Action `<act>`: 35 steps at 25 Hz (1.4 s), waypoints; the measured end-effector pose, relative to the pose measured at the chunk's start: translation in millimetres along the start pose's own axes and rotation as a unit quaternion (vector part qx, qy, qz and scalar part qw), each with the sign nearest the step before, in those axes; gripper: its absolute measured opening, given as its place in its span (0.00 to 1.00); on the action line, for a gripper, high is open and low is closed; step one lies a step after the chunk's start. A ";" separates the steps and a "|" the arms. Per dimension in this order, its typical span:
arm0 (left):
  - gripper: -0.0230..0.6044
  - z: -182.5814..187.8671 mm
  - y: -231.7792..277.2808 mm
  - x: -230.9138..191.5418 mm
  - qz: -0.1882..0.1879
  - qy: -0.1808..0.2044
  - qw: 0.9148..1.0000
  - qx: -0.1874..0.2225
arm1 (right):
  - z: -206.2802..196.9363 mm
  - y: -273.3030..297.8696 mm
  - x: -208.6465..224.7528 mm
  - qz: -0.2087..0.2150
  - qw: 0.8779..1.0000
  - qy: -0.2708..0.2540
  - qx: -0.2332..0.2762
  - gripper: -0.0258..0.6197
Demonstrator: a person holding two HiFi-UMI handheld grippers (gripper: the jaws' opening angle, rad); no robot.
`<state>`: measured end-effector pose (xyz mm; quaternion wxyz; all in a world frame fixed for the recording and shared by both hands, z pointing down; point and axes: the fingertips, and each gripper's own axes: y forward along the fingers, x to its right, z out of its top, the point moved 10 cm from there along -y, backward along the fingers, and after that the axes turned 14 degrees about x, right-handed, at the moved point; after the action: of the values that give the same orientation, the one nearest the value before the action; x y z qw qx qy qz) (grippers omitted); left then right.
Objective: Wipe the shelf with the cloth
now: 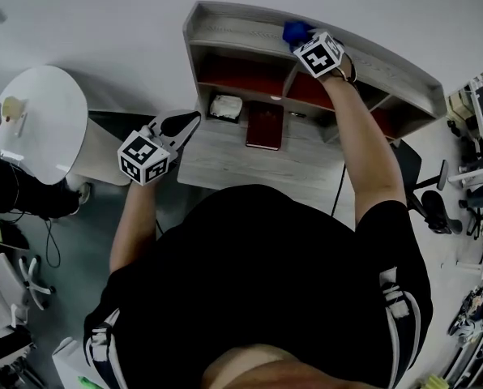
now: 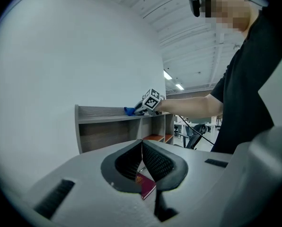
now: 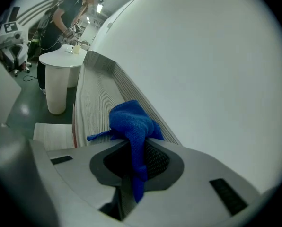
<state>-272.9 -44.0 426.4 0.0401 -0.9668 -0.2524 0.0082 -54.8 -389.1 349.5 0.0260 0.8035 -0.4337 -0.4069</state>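
Cloth (image 1: 295,31) atop shelf (image 1: 233,29), booklet (image 1: 264,126) below, table (image 1: 47,108) off to L

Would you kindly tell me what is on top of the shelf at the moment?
Only the blue cloth, clamped in the right gripper, lies on the shelf top; the rest looks bare. The patch beneath the cloth is covered.

A plain white wall (image 1: 104,23) backs a grey wooden desk (image 1: 217,164) carrying a shelf (image 1: 241,31) with red-lined compartments. A round white table (image 1: 47,112) stands to its left on the dark grey floor (image 1: 71,241), and a black office chair (image 1: 432,205) stands to its right. Strip lights (image 2: 168,74) glow on the ceiling.
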 end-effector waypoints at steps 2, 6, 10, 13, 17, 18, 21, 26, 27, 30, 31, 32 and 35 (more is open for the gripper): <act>0.07 -0.4 -8.1 -2.9 0.007 -0.001 1.000 -0.001 | 12.6 7.7 -6.9 0.004 1.000 -0.005 0.007 0.13; 0.07 -0.2 -24.2 -9.0 0.018 -0.001 1.000 0.000 | 34.3 21.4 -22.3 0.017 1.000 -0.012 0.014 0.13; 0.07 -2.7 -38.3 -14.0 0.028 -0.003 1.000 0.002 | 52.2 32.1 -36.6 0.029 0.999 -0.020 0.023 0.13; 0.07 -3.2 -45.3 -19.3 0.033 -0.006 0.999 0.004 | 64.7 41.1 -44.1 0.036 0.999 -0.028 0.027 0.13; 0.07 -6.9 -55.5 -25.1 0.037 -0.009 0.999 0.002 | 81.2 51.5 -55.6 0.046 0.998 -0.034 0.029 0.13; 0.07 -8.5 -58.1 -26.3 0.039 -0.010 0.999 0.001 | 85.6 54.0 -59.3 0.050 0.998 -0.036 0.031 0.13; 0.07 -9.6 -64.0 -29.5 0.044 -0.012 0.999 0.002 | 99.5 62.1 -68.2 0.053 0.997 -0.049 0.038 0.13; 0.07 -10.5 -75.0 -30.5 0.048 -0.012 0.999 0.003 | 121.1 74.4 -83.5 0.063 0.995 -0.064 0.047 0.13; 0.07 -11.2 -77.6 -31.1 0.049 -0.013 0.999 0.002 | 126.0 77.0 -86.7 0.065 0.994 -0.068 0.050 0.13; 0.07 -12.7 -85.1 -35.1 0.058 -0.016 0.998 0.001 | 142.3 81.7 -97.1 0.079 0.992 -0.072 0.061 0.13; 0.07 -13.2 -87.7 -36.7 0.061 -0.016 0.998 0.001 | 146.0 84.1 -99.9 0.081 0.992 -0.074 0.062 0.13; 0.07 -13.6 -90.3 -38.3 0.064 -0.017 0.998 0.001 | 149.2 86.5 -102.7 0.083 0.992 -0.076 0.062 0.13; 0.07 -15.1 -96.0 -41.4 0.071 -0.019 0.997 0.002 | 158.3 93.7 -111.0 0.089 0.991 -0.078 0.066 0.13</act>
<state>-355.2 18.1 449.1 0.0363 -0.9819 -0.1836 0.0295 -257.7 -318.4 350.9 -0.0253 0.7276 -0.5301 -0.4347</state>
